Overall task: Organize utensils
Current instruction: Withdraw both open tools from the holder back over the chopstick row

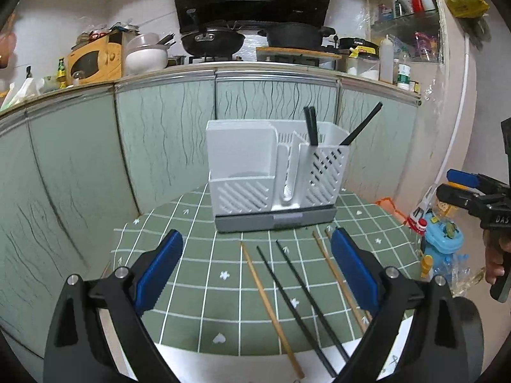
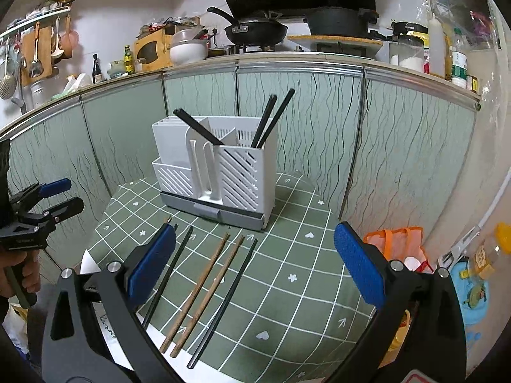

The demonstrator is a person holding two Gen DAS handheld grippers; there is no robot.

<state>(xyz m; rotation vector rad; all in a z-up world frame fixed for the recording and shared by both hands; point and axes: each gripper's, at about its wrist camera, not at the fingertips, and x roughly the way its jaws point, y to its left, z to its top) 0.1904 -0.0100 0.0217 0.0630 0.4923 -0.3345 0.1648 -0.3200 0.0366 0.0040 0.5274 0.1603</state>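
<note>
Four chopsticks [image 1: 287, 290] lay lengthwise toward the holder [image 1: 274, 175], between the left gripper's [image 1: 255, 268] spread, empty fingers; the right gripper [image 2: 255, 261] gaped too.

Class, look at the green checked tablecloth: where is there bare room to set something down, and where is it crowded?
Free: the right part of the green checked tablecloth, between the loose black chopstick and the table's right edge. A smaller bare patch lies left of the white slotted utensil holder. Crowded: the strip in front of the holder, where wooden chopsticks and black ones lie side by side.
</note>
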